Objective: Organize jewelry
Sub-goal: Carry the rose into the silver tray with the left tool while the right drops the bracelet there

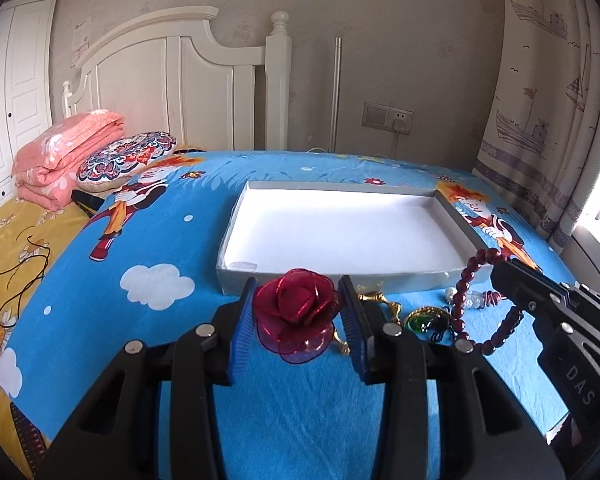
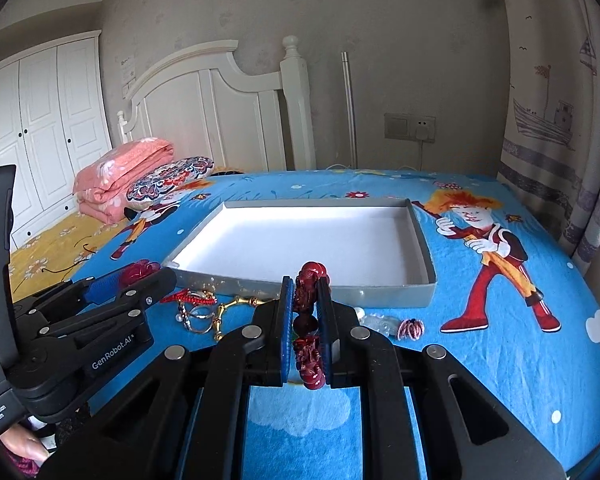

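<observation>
My left gripper (image 1: 298,312) is shut on a dark red fabric rose (image 1: 296,314) just before the near wall of a shallow grey box with a white floor (image 1: 340,236). My right gripper (image 2: 305,308) is shut on a dark red bead bracelet (image 2: 310,320), which hangs in a loop in the left wrist view (image 1: 472,304). The box also shows in the right wrist view (image 2: 424,240). Loose pieces lie in front of the box: a gold chain piece (image 2: 236,304), a red cord knot (image 2: 188,298), silver rings (image 2: 198,316), a clear glass charm (image 2: 380,322), a green brooch (image 1: 424,320).
All lies on a blue cartoon bedsheet (image 2: 480,360). A folded pink quilt (image 1: 60,160) and a patterned pillow (image 1: 128,156) sit at the far left by the white headboard (image 1: 188,80). A curtain (image 1: 548,100) hangs at the right. A black cord (image 1: 24,276) lies on the yellow sheet.
</observation>
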Demonstrator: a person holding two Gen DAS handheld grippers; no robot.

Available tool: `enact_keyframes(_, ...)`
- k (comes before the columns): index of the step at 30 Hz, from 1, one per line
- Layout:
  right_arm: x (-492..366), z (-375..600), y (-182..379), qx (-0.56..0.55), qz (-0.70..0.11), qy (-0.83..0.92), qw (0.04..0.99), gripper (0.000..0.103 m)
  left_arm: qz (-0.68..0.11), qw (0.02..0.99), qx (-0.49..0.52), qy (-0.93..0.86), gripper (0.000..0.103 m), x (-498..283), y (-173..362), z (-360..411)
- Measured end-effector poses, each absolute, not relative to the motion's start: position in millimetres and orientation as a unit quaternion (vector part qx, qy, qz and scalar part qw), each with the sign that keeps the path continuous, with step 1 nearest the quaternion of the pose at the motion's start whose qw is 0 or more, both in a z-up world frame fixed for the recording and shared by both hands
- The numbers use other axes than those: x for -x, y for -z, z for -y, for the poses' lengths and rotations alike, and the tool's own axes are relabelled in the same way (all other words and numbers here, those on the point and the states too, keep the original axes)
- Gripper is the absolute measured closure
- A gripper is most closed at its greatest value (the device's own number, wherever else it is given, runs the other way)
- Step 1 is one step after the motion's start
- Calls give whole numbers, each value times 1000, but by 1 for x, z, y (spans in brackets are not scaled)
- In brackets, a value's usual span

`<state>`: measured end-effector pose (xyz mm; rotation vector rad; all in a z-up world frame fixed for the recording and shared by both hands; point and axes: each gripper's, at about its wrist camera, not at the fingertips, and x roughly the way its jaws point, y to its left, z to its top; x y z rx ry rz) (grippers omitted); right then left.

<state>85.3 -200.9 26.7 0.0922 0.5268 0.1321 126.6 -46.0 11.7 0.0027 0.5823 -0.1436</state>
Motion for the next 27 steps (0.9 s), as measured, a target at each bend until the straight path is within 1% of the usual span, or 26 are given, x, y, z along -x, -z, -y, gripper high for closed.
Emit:
enact_keyframes(5, -109, 202, -37, -36, -245, -55, 967, 89, -288, 955, -6, 71, 64, -157, -25, 53)
enact_keyframes(9, -135, 209, -40, -40, -247, -46, 967, 89, -302, 951, -11, 71, 64, -190, -28, 58)
enact_keyframes(17, -194, 212, -43, -39, -266, -32, 963, 89, -345, 937, -22, 46, 64, -269, -18, 66)
enact_keyframes(23, -228, 210, -43, -33, -278, -25, 960, 89, -363, 931, -26, 36, 63, -306, -12, 68)
enact_keyframes(26, -245, 208, -31, -25, -303, -19, 952, 88, -369, 929, -24, 29, 62, -317, -8, 66)
enact_keyframes(27, -250, 208, -25, -25, -316, -17, 948, 88, -371, 928, -25, 26, 56, -320, -6, 66)
